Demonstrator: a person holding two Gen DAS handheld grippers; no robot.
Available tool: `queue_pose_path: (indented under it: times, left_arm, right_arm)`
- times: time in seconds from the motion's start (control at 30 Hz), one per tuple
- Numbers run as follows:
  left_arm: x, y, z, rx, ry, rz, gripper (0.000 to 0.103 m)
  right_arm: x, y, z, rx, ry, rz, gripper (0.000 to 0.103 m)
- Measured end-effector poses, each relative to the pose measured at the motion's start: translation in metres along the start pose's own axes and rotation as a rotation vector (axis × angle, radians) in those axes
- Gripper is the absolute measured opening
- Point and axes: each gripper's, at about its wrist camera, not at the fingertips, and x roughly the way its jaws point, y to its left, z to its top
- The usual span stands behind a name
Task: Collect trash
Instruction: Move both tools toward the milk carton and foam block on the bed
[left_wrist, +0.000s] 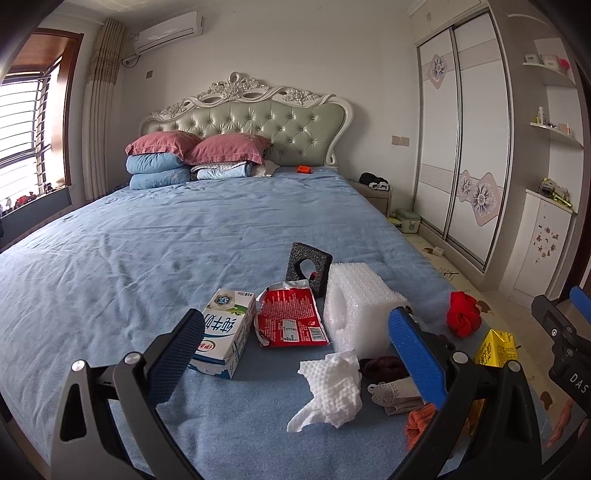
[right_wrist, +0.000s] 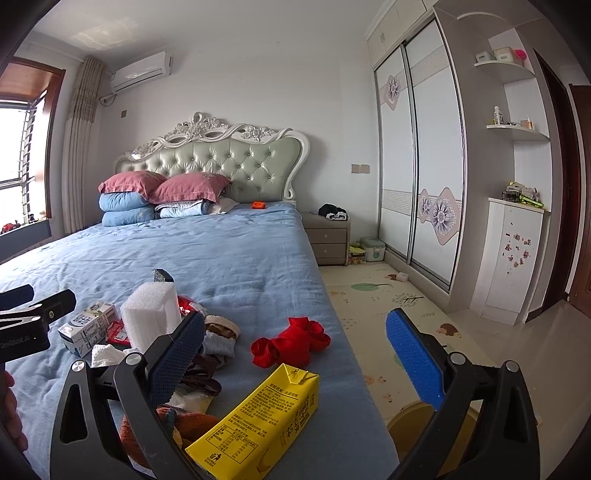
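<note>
Trash lies on the near end of the blue bed (left_wrist: 166, 240). In the left wrist view I see a white-blue milk carton (left_wrist: 225, 336), a torn red wrapper (left_wrist: 291, 319), a black foam piece (left_wrist: 308, 267), a white foam block (left_wrist: 360, 306), a crumpled white tissue (left_wrist: 332, 395) and a yellow drink carton (left_wrist: 495, 349). My left gripper (left_wrist: 295, 354) is open and empty above the tissue. My right gripper (right_wrist: 299, 354) is open and empty, hovering over the yellow drink carton (right_wrist: 258, 424) near the bed's right edge. The left gripper shows at the left in the right wrist view (right_wrist: 33, 310).
Socks and cloth items lie among the trash: red socks (right_wrist: 291, 341), dark and beige socks (right_wrist: 218, 343), an orange knit piece (left_wrist: 419, 422). A yellowish bin rim (right_wrist: 410, 424) sits on the floor right of the bed. Pillows (left_wrist: 195, 147), a nightstand (right_wrist: 328, 238) and a wardrobe (right_wrist: 417, 158) stand beyond.
</note>
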Motion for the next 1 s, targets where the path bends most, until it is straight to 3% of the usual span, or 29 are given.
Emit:
queue_pose_path:
  times: [0.73, 1.0]
  left_arm:
    - [0.009, 0.021, -0.003, -0.018, 0.013, 0.042, 0.099]
    - [0.017, 0.041, -0.010, -0.047, 0.046, 0.063, 0.099]
  right_arm:
    - [0.004, 0.018, 0.004, -0.058, 0.017, 0.022, 0.095]
    - [0.002, 0.029, 0.004, -0.074, 0.020, 0.069, 0.095]
